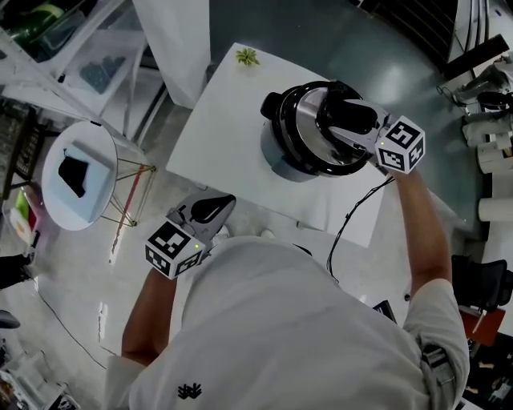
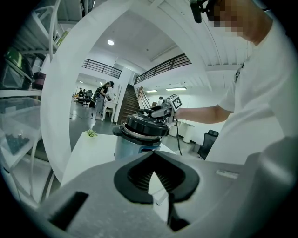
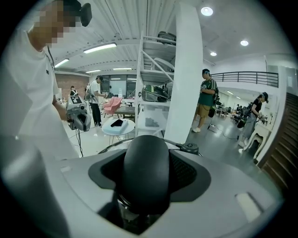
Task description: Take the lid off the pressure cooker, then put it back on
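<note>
On white table (image 1: 210, 120) | right tool (image 1: 351, 126) grasping pressure cooker (image 1: 279, 156) lid handle (image 3: 145, 169) | left tool (image 1: 223, 203) clenched, empty

Even overhead light fills the head view with a cool, greyish cast. The white table (image 1: 216, 136) is the brightest surface, and the pressure cooker (image 1: 279, 164) throws only a soft shadow on it. The steel lid (image 1: 298, 120) catches thin streaks of glare. Both gripper views are fisheye, black at the corners, with straight lines bowed toward the edges. Ceiling lamps (image 3: 206, 10) burn out to white spots. Close to the lens, the lid handle (image 3: 145, 174) looks dark and slightly soft, with a dull sheen. The hall behind is sharper but hazy.
</note>
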Available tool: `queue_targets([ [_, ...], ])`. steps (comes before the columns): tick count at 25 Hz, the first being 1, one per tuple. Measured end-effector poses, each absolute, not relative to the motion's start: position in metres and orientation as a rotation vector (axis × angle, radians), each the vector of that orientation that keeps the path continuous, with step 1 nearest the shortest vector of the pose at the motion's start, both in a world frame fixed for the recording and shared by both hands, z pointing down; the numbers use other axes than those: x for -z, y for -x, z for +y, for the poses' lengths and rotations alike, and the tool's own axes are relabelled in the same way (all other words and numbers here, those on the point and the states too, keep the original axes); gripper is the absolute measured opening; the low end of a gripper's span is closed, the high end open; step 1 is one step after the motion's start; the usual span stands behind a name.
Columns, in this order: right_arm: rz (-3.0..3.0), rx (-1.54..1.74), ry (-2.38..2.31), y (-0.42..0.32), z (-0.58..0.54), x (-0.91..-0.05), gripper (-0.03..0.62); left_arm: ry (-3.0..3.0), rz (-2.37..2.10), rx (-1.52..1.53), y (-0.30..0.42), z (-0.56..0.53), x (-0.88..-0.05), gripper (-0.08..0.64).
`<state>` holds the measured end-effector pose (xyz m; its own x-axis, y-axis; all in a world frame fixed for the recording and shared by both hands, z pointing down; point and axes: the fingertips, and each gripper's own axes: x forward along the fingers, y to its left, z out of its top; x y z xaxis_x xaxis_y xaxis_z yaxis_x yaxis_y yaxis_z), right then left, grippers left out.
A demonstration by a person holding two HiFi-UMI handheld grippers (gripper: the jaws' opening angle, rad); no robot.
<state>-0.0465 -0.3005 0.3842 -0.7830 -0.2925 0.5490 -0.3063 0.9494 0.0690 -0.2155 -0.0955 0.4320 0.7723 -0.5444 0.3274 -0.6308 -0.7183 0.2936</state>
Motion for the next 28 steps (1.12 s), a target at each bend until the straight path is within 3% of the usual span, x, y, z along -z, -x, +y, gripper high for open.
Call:
queue_targets([
  [28,-2.503,-0.016,-0.384,0.062,-0.321,-0.42,0.291,-2.543,-0.908,-0.319,0.23,-0.097,-0.439,0.006],
])
